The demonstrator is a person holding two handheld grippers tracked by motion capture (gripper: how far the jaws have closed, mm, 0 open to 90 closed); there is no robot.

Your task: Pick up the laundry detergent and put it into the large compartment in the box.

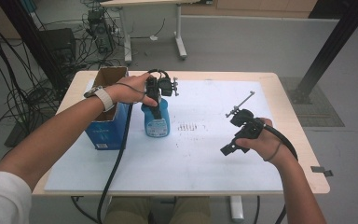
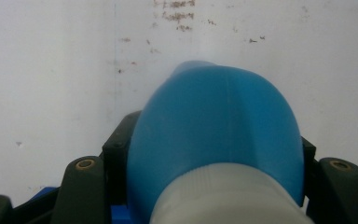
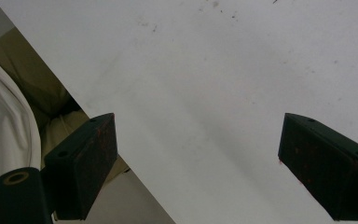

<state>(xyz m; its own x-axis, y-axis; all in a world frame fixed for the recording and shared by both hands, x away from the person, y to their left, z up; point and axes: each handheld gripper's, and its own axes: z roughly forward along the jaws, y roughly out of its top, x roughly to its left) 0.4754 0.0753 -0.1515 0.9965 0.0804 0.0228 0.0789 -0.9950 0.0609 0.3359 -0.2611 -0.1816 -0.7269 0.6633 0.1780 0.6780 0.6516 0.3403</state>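
L gripper [image 1: 154, 100] was clamped on the blue bottle [image 1: 157, 119], coming down on it from above; in the left gripper view the black jaws sat tight vs both sides of the bottle's blue shoulder [image 2: 214, 135], white cap at the bottom of that view. The bottle stood upright on the white mat [image 1: 191, 154] covering the desk [image 1: 298, 140], left of centre, just beside a blue cardboard box [image 1: 107, 116] w/ its top flaps open. Box was on the bottle's left, at the mat's left edge. The person's left hand [image 1: 130, 88] held the gripper from the box side, a watch on that wrist.

R gripper [image 1: 233, 140] hung over the right part of the mat, well apart from the bottle, held in the right hand [image 1: 256, 140]. Its jaws were spread wide w/ nothing between them; the right gripper view showed bare mat [image 3: 214, 93] between them, plus the mat's near edge and the person's white sleeve [image 3: 4, 126] at the left. Faint dark smudges marked the mat near the bottle.
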